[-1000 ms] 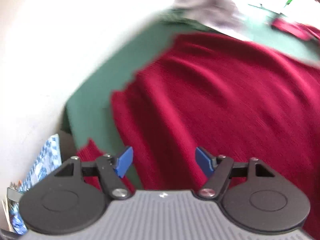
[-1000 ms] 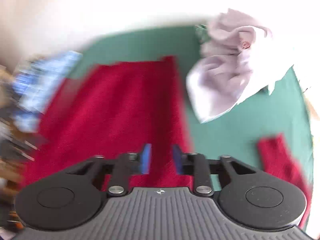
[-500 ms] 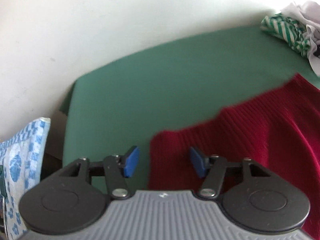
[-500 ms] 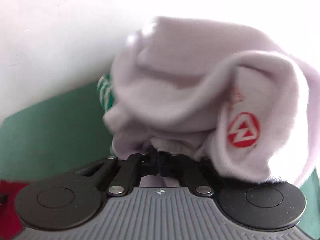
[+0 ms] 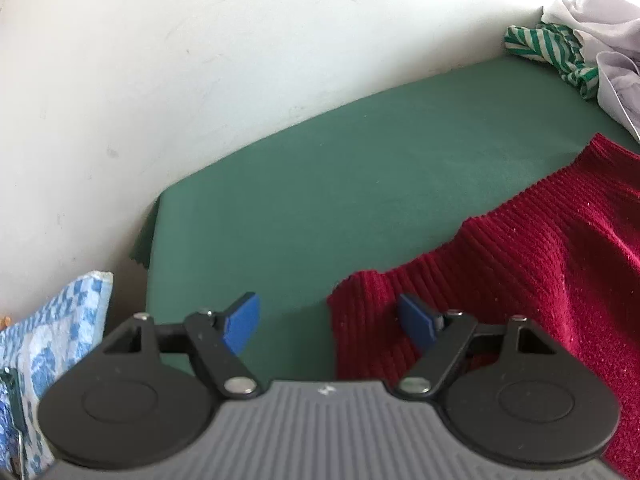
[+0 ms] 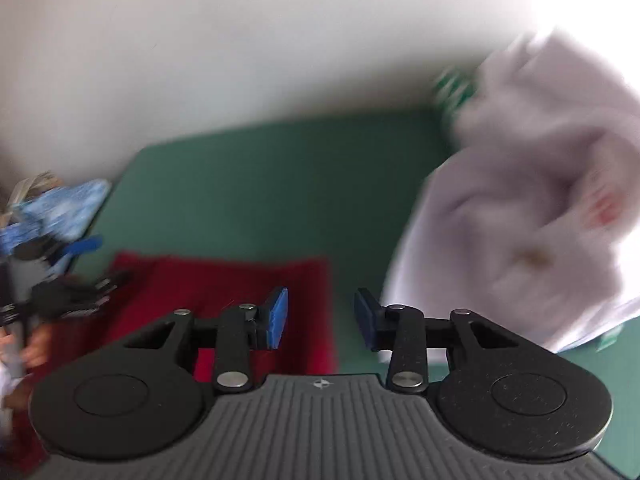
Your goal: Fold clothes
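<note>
Left wrist view: your left gripper point(image 5: 329, 323) stood released, its jaws having just widened over the corner of the dark red ribbed knit sweater point(image 5: 520, 264), lower right on the green table cover point(image 5: 320, 184).
Upper right: a green-and-white striped cloth point(image 5: 548, 46) lay beside a pale lilac garment point(image 5: 612, 52).
Right wrist view: your right gripper point(image 6: 322, 322) was released, jaws just opened, nothing between them.
Right of frame: the lilac garment point(image 6: 532, 208) lay blurred, the sweater point(image 6: 224, 284) lower left.

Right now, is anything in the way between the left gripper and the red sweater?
Nothing visible. The left gripper stands open right at the red sweater; the sweater's corner already lies between its blue fingers, with only green cloth beneath.
</note>
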